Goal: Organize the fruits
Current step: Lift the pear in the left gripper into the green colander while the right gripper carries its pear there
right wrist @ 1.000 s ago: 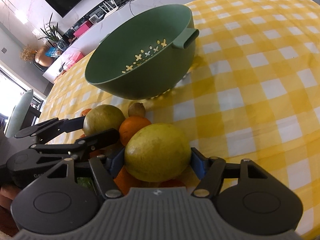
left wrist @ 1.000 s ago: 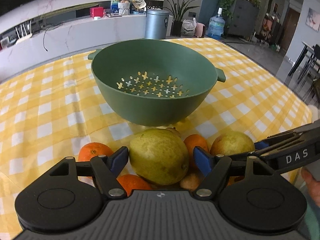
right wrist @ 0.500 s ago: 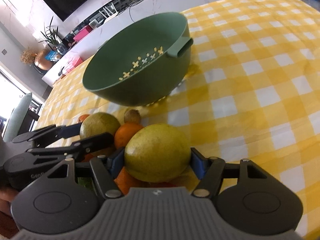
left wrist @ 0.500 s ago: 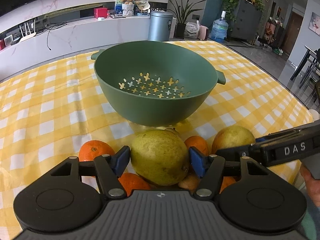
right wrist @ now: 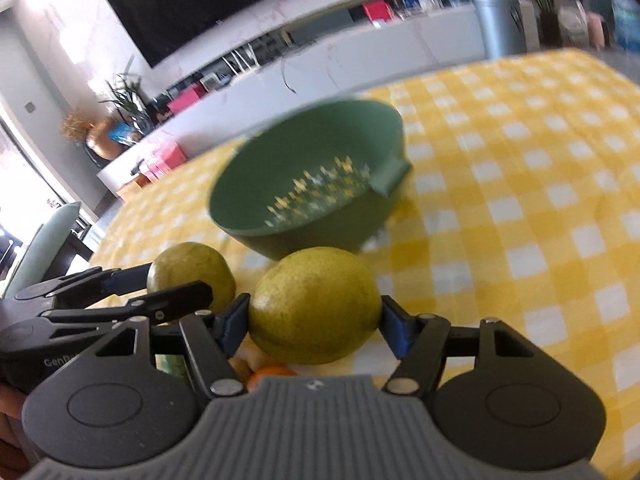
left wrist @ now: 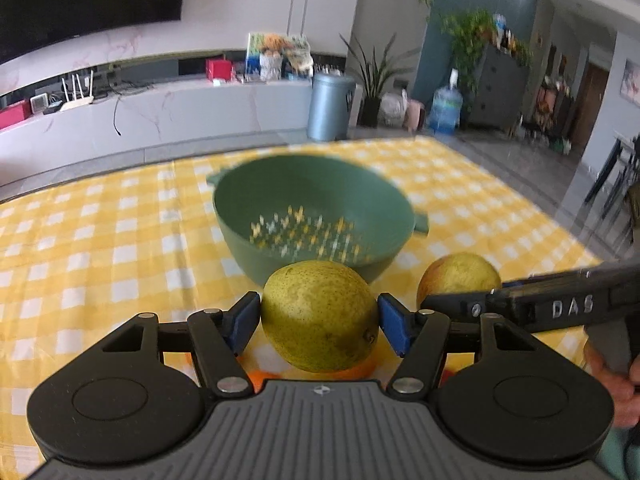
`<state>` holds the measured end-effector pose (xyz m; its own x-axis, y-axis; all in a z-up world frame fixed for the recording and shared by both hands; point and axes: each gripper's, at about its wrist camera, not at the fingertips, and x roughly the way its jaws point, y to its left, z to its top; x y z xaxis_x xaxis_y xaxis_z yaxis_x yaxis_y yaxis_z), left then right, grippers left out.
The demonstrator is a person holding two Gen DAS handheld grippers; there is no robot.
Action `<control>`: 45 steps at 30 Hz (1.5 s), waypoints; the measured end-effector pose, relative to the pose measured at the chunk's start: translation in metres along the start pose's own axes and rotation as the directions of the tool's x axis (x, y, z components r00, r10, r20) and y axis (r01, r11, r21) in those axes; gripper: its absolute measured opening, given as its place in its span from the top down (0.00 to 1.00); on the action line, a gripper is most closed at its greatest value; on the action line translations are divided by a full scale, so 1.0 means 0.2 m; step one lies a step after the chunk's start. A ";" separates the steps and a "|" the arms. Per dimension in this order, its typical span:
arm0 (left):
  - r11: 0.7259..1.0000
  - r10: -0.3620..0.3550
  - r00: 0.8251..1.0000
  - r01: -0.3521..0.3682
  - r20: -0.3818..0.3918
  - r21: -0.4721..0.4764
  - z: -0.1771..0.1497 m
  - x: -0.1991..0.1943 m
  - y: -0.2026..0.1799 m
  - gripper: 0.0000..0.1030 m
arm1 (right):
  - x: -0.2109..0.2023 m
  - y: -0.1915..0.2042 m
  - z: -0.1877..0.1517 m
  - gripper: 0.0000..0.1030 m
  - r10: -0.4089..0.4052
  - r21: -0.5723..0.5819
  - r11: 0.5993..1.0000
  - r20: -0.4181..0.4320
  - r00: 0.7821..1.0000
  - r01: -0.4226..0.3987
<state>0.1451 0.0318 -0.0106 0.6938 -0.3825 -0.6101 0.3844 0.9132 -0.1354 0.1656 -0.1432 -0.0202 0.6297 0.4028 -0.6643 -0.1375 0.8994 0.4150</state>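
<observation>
From the left wrist camera, the left gripper (left wrist: 319, 319) is clamped on a yellow-green pear (left wrist: 319, 315), its blue pads (left wrist: 241, 322) pressing both flanks of the fruit, which sits clear above the yellow checked tablecloth (left wrist: 100, 248). At twelve o'clock from that pear stands the green colander (left wrist: 316, 216), upright on the cloth and blurred. At three o'clock the right gripper (left wrist: 460, 296) comes in from the edge of the view, closed on a second pear (left wrist: 458, 276); a hand (left wrist: 612, 372) shows at the right edge behind it. Slivers of orange fruit (left wrist: 256, 378) peek out beneath the held pear, at six o'clock.

From the right wrist camera, the right gripper (right wrist: 314, 320) is clamped on its own pear (right wrist: 316, 304), pads tight on both sides. The colander (right wrist: 308, 184) lies at twelve o'clock, tilted in this view by the camera angle. At nine o'clock the left gripper (right wrist: 176, 280) holds the other pear (right wrist: 190, 272), one finger above it and one below. A bit of orange fruit (right wrist: 272, 372) shows at six o'clock, under the held pear.
</observation>
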 end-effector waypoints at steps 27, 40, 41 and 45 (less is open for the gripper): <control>0.987 0.089 0.996 -0.087 0.006 -0.137 0.51 0.18 0.05 0.29 | 0.16 0.21 0.55 0.37 -0.103 -0.376 0.921 0.015 0.995 0.102; 0.991 0.102 0.987 -0.112 -0.125 -0.077 0.41 0.42 0.11 0.29 | 0.56 0.15 0.56 0.37 -0.097 -0.419 0.908 -0.160 0.982 0.022; 0.991 0.102 0.986 -0.112 -0.128 -0.071 0.41 0.42 0.11 0.29 | 0.58 0.14 0.56 0.37 -0.101 -0.410 0.912 -0.172 0.980 0.022; 0.993 0.095 0.985 -0.104 -0.142 -0.053 0.40 0.45 0.11 0.29 | 0.61 0.12 0.53 0.37 -0.111 -0.390 0.921 -0.200 0.974 0.025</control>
<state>0.2650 0.0058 -0.0068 0.6334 -0.2699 -0.7252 0.2776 0.9541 -0.1126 0.3196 -0.0900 -0.0249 0.4754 0.3265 -0.8169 -0.4090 0.9042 0.1234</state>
